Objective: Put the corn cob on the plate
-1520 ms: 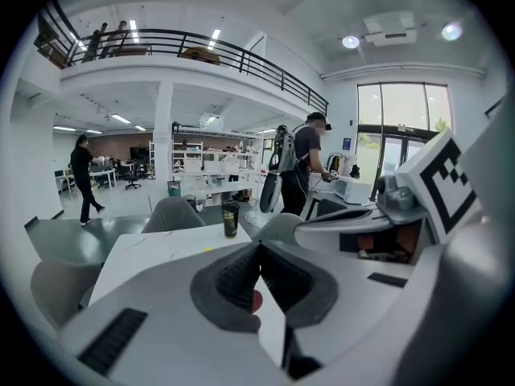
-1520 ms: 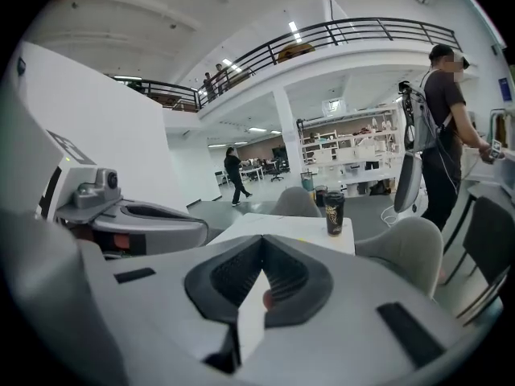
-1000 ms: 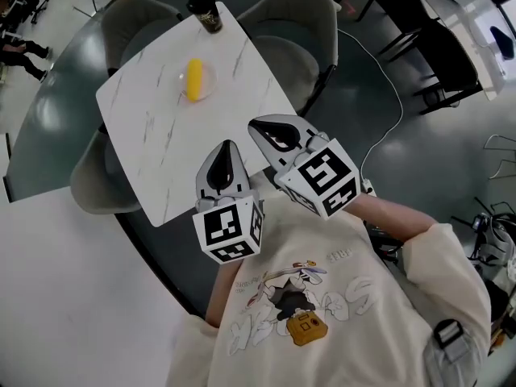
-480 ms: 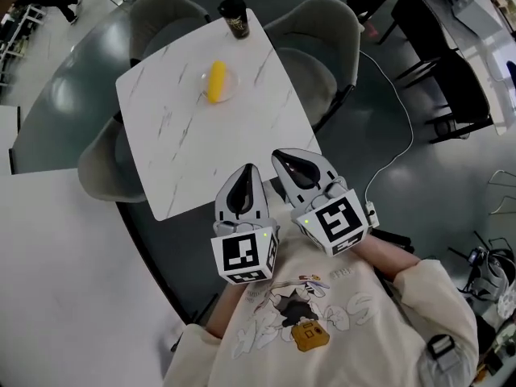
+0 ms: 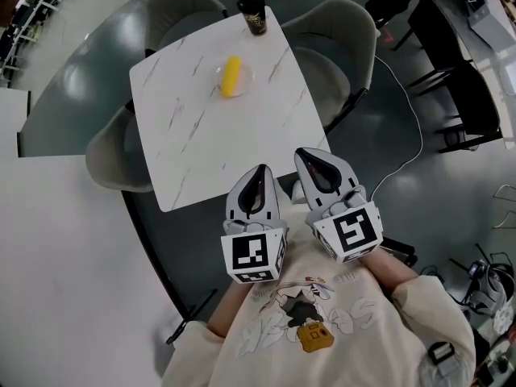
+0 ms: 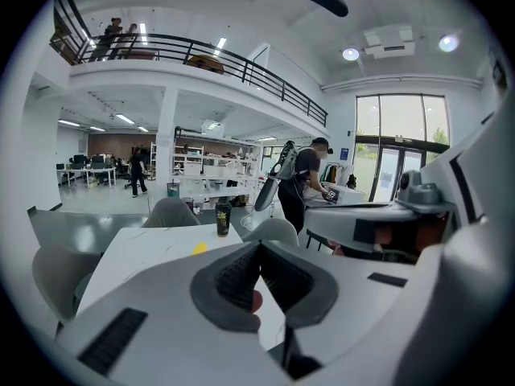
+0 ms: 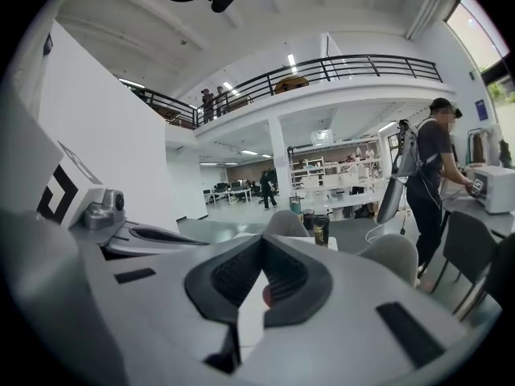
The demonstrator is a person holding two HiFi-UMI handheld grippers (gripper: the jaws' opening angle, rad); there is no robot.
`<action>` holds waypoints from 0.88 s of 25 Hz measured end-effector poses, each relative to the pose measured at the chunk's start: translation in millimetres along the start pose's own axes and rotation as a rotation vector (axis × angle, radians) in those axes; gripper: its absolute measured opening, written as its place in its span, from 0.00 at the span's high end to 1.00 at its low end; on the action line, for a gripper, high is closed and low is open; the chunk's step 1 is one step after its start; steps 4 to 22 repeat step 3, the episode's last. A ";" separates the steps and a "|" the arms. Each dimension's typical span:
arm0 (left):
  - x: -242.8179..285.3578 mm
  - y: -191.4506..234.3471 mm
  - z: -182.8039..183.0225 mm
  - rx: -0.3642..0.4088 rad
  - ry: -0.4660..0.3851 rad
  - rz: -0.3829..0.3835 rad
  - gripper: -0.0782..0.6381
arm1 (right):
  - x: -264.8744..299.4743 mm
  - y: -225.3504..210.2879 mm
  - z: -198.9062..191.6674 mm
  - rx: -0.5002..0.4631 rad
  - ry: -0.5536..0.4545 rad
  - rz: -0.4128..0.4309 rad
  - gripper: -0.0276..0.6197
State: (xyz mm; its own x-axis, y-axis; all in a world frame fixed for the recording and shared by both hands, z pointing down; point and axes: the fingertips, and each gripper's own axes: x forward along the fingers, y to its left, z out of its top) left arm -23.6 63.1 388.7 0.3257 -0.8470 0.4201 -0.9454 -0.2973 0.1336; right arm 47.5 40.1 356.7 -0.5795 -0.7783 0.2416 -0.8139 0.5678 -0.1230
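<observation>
A yellow corn cob (image 5: 231, 76) lies on a small clear plate (image 5: 246, 78) toward the far side of the white marble table (image 5: 210, 135). In the left gripper view the corn cob (image 6: 199, 248) is a small yellow spot on the tabletop. Both grippers hang close to the person's chest, just off the table's near corner. My left gripper (image 5: 259, 171) is shut and holds nothing. To its right, my right gripper (image 5: 311, 154) is also shut with nothing in it. Their jaws meet at the tips in both gripper views (image 6: 259, 248) (image 7: 264, 243).
A dark cup (image 5: 253, 14) stands at the table's far corner, beyond the plate. Grey chairs (image 5: 332, 32) (image 5: 113, 153) ring the table. A white cable (image 5: 403, 119) runs over the floor on the right, near black furniture (image 5: 451, 71). People stand in the background of both gripper views.
Both shut grippers have shifted right and lower in the head view, and the table with it. The corn cob stays on the plate.
</observation>
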 end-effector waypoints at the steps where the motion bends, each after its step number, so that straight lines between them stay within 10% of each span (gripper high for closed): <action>1: -0.6 -0.7 -0.1 0.001 -0.001 0.001 0.88 | -0.7 -0.3 0.1 -0.002 -0.002 -0.002 0.96; 22: -1.6 -2.5 -0.3 0.004 -0.001 0.002 0.88 | -2.2 -0.9 0.6 -0.004 -0.005 -0.003 0.96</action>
